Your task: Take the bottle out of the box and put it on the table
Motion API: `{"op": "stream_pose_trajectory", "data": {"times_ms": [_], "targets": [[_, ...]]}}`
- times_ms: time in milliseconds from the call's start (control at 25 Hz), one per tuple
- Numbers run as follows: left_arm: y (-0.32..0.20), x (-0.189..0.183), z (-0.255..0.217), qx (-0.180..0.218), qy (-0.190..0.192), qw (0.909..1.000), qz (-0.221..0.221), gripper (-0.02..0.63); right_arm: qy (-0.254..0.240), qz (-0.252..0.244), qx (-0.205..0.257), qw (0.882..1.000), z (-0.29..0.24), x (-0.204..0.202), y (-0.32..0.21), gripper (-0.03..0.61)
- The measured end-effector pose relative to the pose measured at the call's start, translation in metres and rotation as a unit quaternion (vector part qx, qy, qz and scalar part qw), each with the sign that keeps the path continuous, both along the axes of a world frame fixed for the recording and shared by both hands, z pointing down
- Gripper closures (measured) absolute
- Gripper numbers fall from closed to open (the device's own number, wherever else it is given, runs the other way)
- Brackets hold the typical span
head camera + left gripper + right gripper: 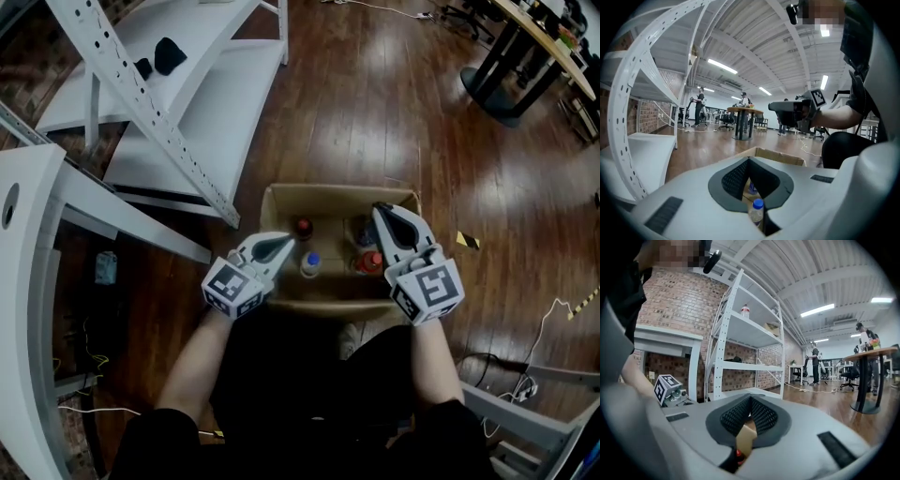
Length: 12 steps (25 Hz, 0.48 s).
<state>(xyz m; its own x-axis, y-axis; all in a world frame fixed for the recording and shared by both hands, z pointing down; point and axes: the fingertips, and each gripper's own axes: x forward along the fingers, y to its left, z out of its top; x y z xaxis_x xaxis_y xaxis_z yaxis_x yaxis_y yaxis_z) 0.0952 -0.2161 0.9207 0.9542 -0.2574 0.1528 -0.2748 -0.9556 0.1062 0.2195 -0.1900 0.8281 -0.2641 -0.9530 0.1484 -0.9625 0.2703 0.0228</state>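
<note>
Left gripper (281, 244): over the left edge of the cardboard box (323, 194), jaws clenched, empty. Blue-capped bottle (310, 264): upright inside the box, beside red-capped bottles (304, 227). Right gripper (382, 212): over the box's right side, jaws clenched, empty.

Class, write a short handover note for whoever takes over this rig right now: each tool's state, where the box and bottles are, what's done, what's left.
Left tool: shut, empty, over the box's left side.
Right tool: shut, empty, over the box's right side.
Cardboard box, open, on the floor, holds several bottles, including a blue-capped bottle and a red-capped bottle.
Done: nothing; no bottle gripped.
Left: open a tool, grip a bottle, lift it out, set it on the white table.
</note>
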Motion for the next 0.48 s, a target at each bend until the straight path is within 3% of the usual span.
{"op": "stream_pose_trajectory", "data": {"times_ms": [120,240,320,480], "targets": [[0.007,0.014,0.026,0.013,-0.053,0.9979,0.034,0.609,-0.003,0.004,-0.007,1.0,0.013,0.004,-0.004,0.575],[0.017,0.028,0.057,0.034,-0.112,0.9902,0.076,0.609,-0.007,0.009,-0.019,1.0,0.025,0.008,-0.001,0.574],[0.022,0.038,0.074,0.028,-0.134,0.9853,0.102,0.604,-0.016,0.015,-0.023,0.999,0.032,0.011,0.002,0.574],[0.029,0.059,0.104,-0.007,-0.16,0.9778,0.135,0.494,-0.04,0.013,-0.041,0.998,0.047,0.016,0.006,0.574]]}}
